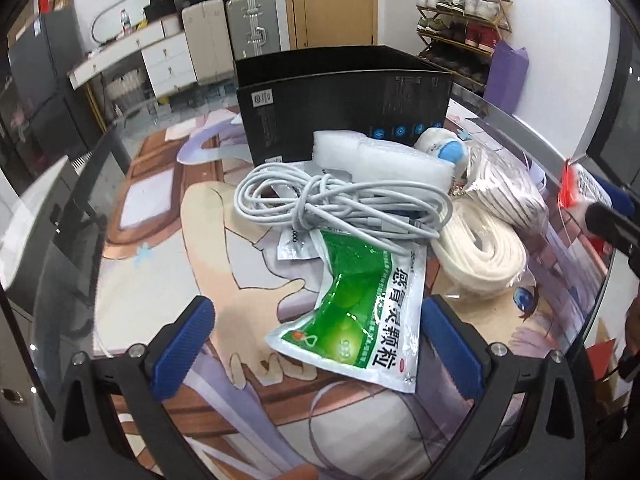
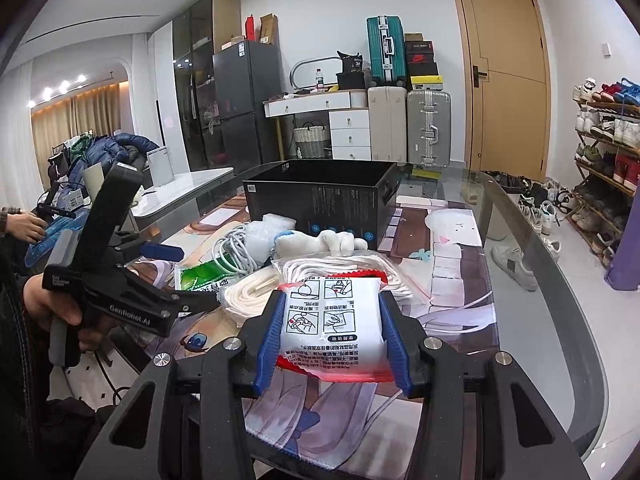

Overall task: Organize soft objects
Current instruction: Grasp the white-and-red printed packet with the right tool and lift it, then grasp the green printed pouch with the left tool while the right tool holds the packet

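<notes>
Right hand-held gripper (image 2: 331,334) clenched on white instruction-printed packet (image 2: 332,322), raised over bench (image 2: 460,280). Left hand-held gripper (image 1: 316,344) spread wide, empty, around green sachet (image 1: 352,312). Black box (image 1: 344,112) behind pile.

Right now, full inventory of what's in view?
black box: 1, black, open top, table far side
cable bundle: 1, grey-white, before the box
foam wrap: 1, white, behind the cable
green sachet: 1, green and white, nearest the left gripper
plush toy: 1, white with blue, by the box
white strap rolls: 2 bagged, cream, right of the cable
white packet: 1, white with red edges, between the right fingers
left gripper: open, blue pads
right gripper: shut on the packet
</notes>
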`<move>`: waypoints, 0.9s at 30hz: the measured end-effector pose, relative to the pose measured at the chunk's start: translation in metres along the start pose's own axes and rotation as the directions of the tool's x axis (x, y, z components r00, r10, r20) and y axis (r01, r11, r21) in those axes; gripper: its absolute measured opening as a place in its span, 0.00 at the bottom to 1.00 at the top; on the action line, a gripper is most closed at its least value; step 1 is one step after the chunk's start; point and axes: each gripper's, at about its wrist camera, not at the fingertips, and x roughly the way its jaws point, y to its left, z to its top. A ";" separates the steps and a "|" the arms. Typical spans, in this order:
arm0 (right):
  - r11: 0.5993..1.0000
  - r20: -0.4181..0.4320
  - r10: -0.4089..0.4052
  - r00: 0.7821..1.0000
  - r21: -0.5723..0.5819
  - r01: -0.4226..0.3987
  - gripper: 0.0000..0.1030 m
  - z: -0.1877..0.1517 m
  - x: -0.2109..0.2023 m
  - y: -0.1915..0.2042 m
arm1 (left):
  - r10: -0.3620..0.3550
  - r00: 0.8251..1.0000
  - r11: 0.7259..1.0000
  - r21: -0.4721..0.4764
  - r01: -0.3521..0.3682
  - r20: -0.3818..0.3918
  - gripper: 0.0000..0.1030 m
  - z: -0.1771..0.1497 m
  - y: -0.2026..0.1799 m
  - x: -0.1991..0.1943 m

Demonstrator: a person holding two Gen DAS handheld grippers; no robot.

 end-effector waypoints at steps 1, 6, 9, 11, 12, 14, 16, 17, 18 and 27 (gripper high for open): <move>1.000 -0.002 0.002 1.000 0.002 -0.002 0.45 0.000 0.000 0.000 | -0.009 1.000 1.000 -0.006 0.009 -0.001 1.00 0.000 0.001 0.001; 1.000 -0.007 0.007 1.000 0.000 -0.007 0.45 -0.001 0.002 0.001 | -0.042 0.999 0.999 0.018 0.042 0.017 0.82 0.000 -0.002 -0.002; 1.000 -0.007 0.008 1.000 -0.003 -0.008 0.45 -0.002 0.001 0.002 | -0.070 0.997 0.996 0.050 0.068 0.035 0.62 -0.002 -0.008 -0.008; 1.000 -0.009 0.009 1.000 -0.001 -0.009 0.45 -0.002 0.003 0.002 | -0.072 0.996 0.996 0.056 0.070 0.046 0.56 -0.006 -0.010 -0.013; 1.000 -0.011 0.009 1.000 0.000 -0.009 0.45 -0.003 0.003 0.001 | -0.079 0.995 0.996 0.049 0.077 0.054 0.50 -0.009 -0.008 -0.016; 1.000 -0.013 0.011 1.000 0.000 -0.011 0.45 -0.003 0.004 0.002 | -0.083 0.995 0.996 0.023 0.081 0.057 0.45 -0.013 -0.005 -0.021; 1.000 -0.014 0.014 1.000 -0.002 -0.014 0.45 -0.003 0.004 0.003 | -0.072 0.995 0.997 0.007 0.072 0.064 0.40 -0.017 -0.003 -0.025; 1.000 -0.015 0.014 1.000 -0.003 -0.014 0.45 -0.003 0.004 0.004 | -0.065 0.995 0.998 -0.002 0.065 0.069 0.40 -0.020 -0.002 -0.027; 1.000 -0.015 0.015 1.000 -0.003 -0.015 0.45 -0.004 0.004 0.004 | -0.061 0.996 0.998 -0.010 0.062 0.072 0.39 -0.022 -0.001 -0.029; 1.000 -0.010 0.018 1.000 -0.003 -0.018 0.45 -0.002 0.004 0.007 | -0.075 0.987 0.990 -0.107 0.091 0.142 0.38 -0.028 0.016 -0.051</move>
